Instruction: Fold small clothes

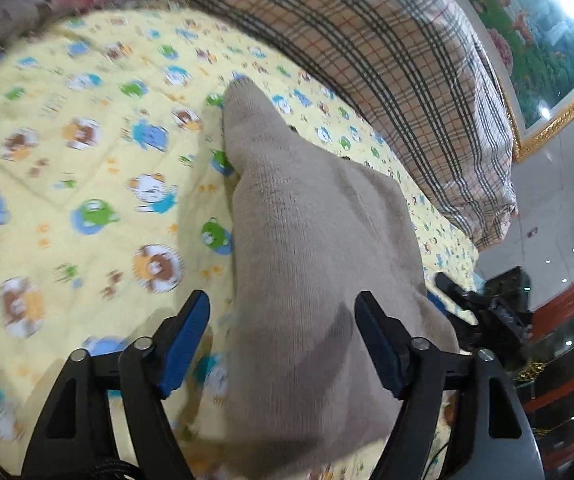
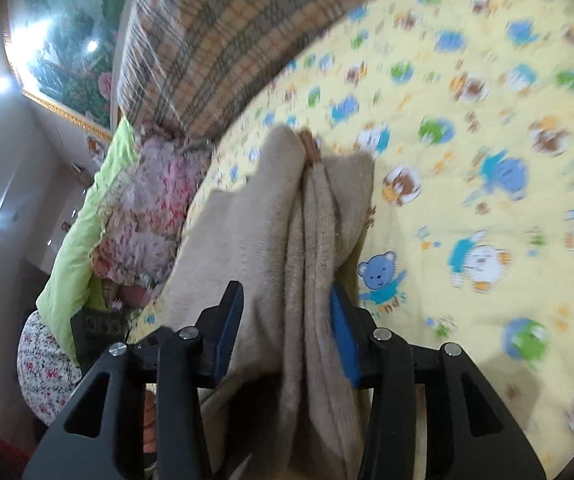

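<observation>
A small beige knitted garment (image 1: 307, 240) lies on the yellow cartoon-print quilt (image 1: 67, 160), one narrow part stretching away from me. My left gripper (image 1: 283, 312) is open, its blue-padded jaws standing either side of the garment's near end without closing on it. In the right wrist view the same beige garment (image 2: 287, 220) shows bunched in fuzzy folds, running between the jaws of my right gripper (image 2: 287, 312). Those jaws are wide apart, with the cloth lying loosely between them. The right gripper's black body (image 1: 487, 312) shows at the right of the left wrist view.
A plaid-covered mattress or cushion (image 1: 387, 60) stands along the quilt's far edge. A pink floral bundle (image 2: 147, 200) and a green cloth (image 2: 87, 232) lie beside the quilt (image 2: 487, 160). A framed landscape picture (image 1: 547, 40) hangs on the wall; dark wooden furniture (image 1: 567, 360) stands at right.
</observation>
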